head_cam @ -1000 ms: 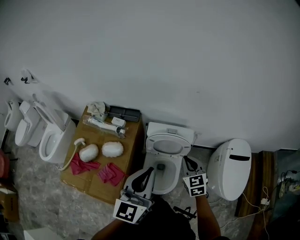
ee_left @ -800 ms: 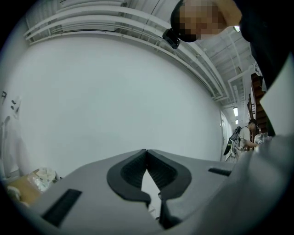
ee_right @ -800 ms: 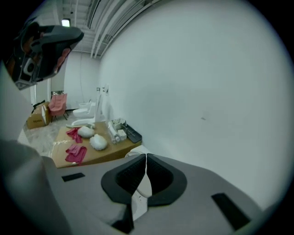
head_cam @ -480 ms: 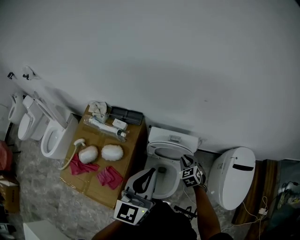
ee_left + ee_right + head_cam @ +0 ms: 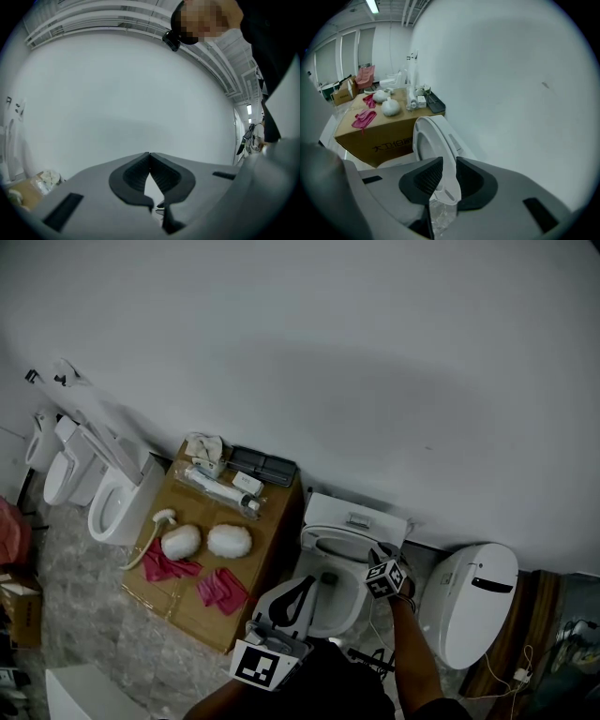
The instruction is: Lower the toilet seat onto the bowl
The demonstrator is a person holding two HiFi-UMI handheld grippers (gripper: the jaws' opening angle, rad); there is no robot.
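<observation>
The person is wearing a black top [image 5: 323,690]. The left gripper [image 5: 149,157] and right gripper [image 5: 444,161] are showing smooth grey bodies with black ribbed pads [image 5: 133,172], each carrying a white cube [image 5: 258,664] printed with black square markers.

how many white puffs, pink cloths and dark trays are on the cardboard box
white puffs: 2
pink cloths: 2
dark tray: 1
total: 5
</observation>
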